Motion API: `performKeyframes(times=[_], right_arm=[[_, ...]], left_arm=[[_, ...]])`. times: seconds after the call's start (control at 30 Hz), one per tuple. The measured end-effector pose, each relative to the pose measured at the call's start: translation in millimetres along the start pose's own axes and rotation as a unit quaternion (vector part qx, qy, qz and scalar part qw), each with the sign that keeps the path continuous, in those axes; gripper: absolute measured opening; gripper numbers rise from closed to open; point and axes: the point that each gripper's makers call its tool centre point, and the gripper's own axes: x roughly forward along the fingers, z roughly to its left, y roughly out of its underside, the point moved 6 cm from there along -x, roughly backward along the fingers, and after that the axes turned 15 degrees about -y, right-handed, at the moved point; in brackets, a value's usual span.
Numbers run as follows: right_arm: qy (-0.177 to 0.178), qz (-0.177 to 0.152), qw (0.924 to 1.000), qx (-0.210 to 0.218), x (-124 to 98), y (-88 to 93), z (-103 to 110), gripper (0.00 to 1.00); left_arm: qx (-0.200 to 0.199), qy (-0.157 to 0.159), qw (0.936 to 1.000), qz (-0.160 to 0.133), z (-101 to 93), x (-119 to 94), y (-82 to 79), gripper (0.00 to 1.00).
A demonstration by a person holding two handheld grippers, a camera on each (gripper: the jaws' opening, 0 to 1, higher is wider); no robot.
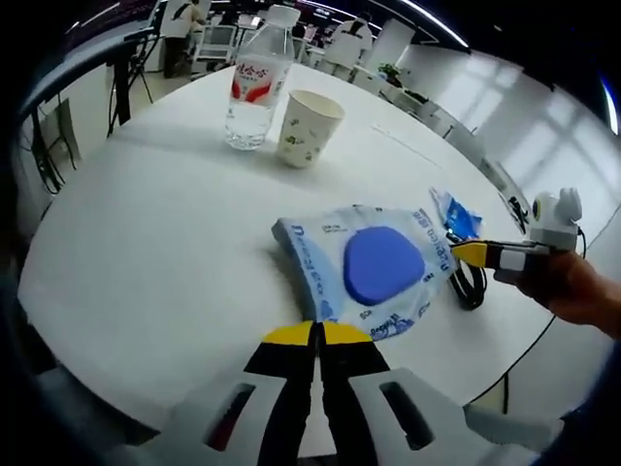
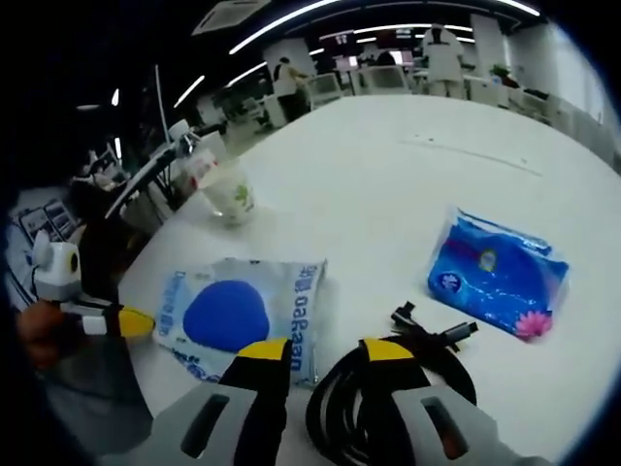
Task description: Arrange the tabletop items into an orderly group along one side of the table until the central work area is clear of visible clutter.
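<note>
While the left gripper (image 1: pixel 317 335) hangs over the near edge of the round white surface (image 1: pixel 155 243) with its yellow-tipped jaws pressed together and nothing between them, a flat packet with a blue oval (image 1: pixel 369 267) lies just ahead of it, its long side running away to the right toward the right gripper (image 1: pixel 473 254), whose yellow tip touches or nearly touches the packet's far edge; a hand (image 1: pixel 572 291) holds that gripper. Farther back stand a water bottle (image 1: pixel 257 87), upright, capped, with a red and white label and clear water in its lower part, and just to its right a paper cup (image 1: pixel 307 128), upright and open-topped; I cannot tell what the cup holds. A coiled black cable (image 1: pixel 470 283) lies beside the packet near the edge, and a corner of a blue tissue pack (image 1: pixel 456 214) shows just beyond it. In the right gripper view, the right gripper (image 2: pixel 325 351) has its jaws set apart, empty, above the black cable (image 2: pixel 388 388), whose plugs point away toward the middle of the surface. The packet (image 2: pixel 243 311) lies to the left, the blue tissue pack (image 2: pixel 500 272) to the right, tilted, well apart from it. The cup (image 2: pixel 231 194) and bottle (image 2: pixel 194 160) stand at the far left edge, and the left gripper (image 2: pixel 136 322) shows at the left.
</note>
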Motion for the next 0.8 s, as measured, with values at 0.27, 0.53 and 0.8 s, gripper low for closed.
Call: performKeyframes(times=[0.27, 0.53, 0.8], right_arm=[[-0.002, -0.002, 1.0, -0.002, 2.7, -1.8, -1.4, 0.26], [-0.011, 0.004, 0.9999, -0.005, 11.3, -2.1, 3.7, 0.26], [-0.013, 0.026, 0.9996, -0.003, 20.8, 1.7, 16.2, 0.24]], left_arm=[[0.001, -0.001, 1.0, -0.002, -0.3, -1.7, -2.1, 0.01], [0.0, 0.006, 1.0, 0.004, -4.1, -2.5, 1.0, 0.03], [0.003, 0.019, 0.9998, 0.011, -9.0, -2.4, 5.3, 0.08]])
